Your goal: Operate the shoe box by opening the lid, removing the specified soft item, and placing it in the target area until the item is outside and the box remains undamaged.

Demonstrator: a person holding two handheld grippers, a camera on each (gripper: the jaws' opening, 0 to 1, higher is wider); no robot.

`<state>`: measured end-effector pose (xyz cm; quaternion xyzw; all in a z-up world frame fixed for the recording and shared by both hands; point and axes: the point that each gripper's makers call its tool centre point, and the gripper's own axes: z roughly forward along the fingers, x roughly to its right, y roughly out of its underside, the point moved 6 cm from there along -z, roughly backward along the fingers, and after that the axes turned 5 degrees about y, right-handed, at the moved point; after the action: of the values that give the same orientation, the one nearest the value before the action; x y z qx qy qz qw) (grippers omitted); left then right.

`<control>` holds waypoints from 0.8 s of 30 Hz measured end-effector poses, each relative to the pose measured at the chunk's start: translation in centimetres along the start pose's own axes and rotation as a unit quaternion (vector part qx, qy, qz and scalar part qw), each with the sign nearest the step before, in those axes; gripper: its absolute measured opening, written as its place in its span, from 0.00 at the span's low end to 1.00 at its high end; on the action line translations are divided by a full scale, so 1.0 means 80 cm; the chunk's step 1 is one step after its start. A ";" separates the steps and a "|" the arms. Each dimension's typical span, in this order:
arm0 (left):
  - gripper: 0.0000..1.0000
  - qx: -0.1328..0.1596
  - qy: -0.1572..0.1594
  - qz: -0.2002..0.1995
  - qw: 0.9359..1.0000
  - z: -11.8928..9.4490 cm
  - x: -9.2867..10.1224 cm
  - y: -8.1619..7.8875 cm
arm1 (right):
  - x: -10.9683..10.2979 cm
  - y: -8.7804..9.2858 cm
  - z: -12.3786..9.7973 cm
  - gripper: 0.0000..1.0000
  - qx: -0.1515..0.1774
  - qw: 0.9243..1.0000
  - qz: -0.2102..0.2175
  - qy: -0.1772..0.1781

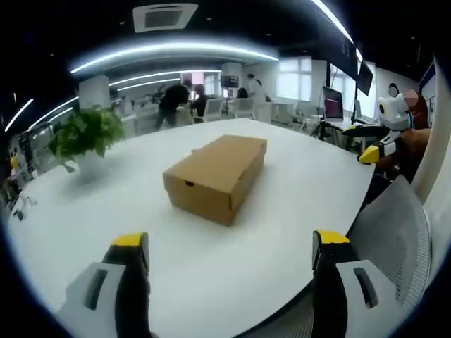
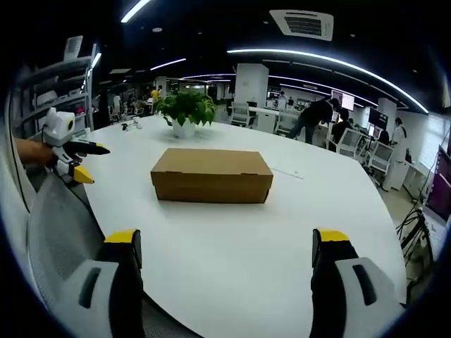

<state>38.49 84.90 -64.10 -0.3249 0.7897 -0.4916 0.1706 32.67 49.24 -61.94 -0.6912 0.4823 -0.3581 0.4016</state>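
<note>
No step of the task appears done: the lid is down, the soft item is inside and hidden, and no target area can be identified. Nearest in the left gripper view, the left tool (image 1: 230, 248) has its two yellow-tipped jaws spread wide with nothing between them; the right tool (image 2: 225, 246) in the right gripper view is likewise spread and empty. Both hang over the near edge of the round white bench (image 1: 211, 274), well apart from the work. A grey mesh chair back (image 1: 394, 225) stands beside the bench edge, just right of the left tool. Ahead of both tools, near the bench centre, lies one brown cardboard shoe box (image 2: 211, 176), closed and undamaged as far as visible. Beyond the box stands one potted plant (image 2: 184, 111) in a white pot. Farther off are office desks, monitors and several people. Count: two tools, one shoe box, one plant, one bench. Remaining: approach, lift lid, extract item, place it.
</note>
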 end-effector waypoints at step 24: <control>0.98 0.000 0.000 -0.003 1.000 0.001 0.001 0.000 | 0.001 -0.001 0.000 0.96 -0.001 1.000 -0.003 -0.001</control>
<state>38.48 84.76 -64.15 -0.3274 0.7889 -0.4918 0.1695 32.71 49.17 -61.87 -0.6937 0.4803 -0.3578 0.4001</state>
